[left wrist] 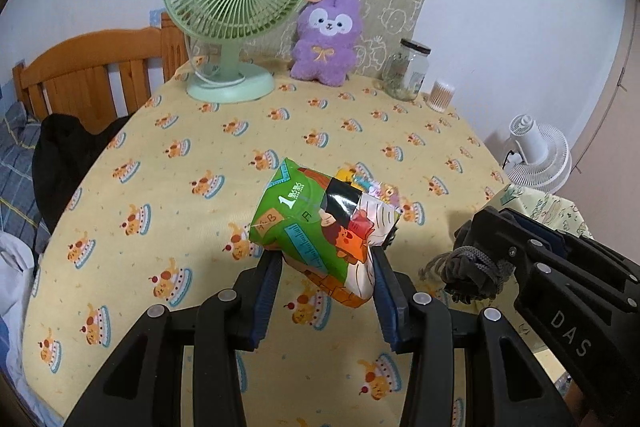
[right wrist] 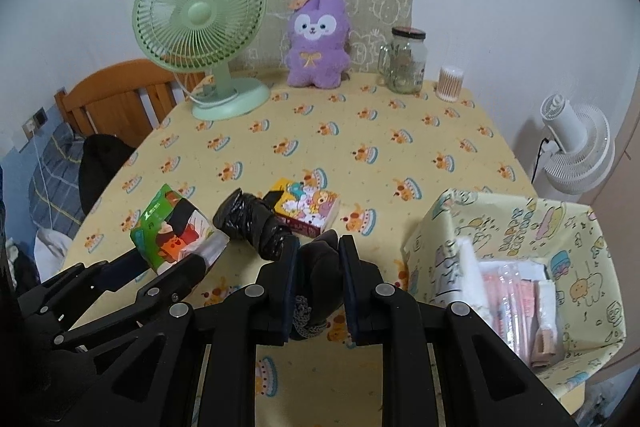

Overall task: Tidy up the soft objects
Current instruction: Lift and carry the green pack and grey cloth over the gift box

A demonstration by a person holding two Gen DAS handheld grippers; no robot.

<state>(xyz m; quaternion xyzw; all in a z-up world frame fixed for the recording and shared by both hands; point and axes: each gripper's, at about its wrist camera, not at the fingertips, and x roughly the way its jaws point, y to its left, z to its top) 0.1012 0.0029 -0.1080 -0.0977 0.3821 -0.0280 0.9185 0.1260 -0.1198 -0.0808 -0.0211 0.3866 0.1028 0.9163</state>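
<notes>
The bin (right wrist: 520, 227) runs off frame (lower right); its pink packets (right wrist: 516, 307) unreadable.

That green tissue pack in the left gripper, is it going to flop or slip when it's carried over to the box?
Probably soft: the green tissue pack looks pinched in where the left gripper clamps its lower end. It sticks out beyond the pads without drooping, so likely light and fairly firm. Its glossy wrap could slip, since only one end is held.

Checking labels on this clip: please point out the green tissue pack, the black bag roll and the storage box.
green tissue pack (left wrist: 296, 223): left wrist view, green printed face.
black bag roll (right wrist: 256, 223): right wrist view, crinkled middle.
storage box (right wrist: 452, 219): right wrist view, near-left wall.
</notes>
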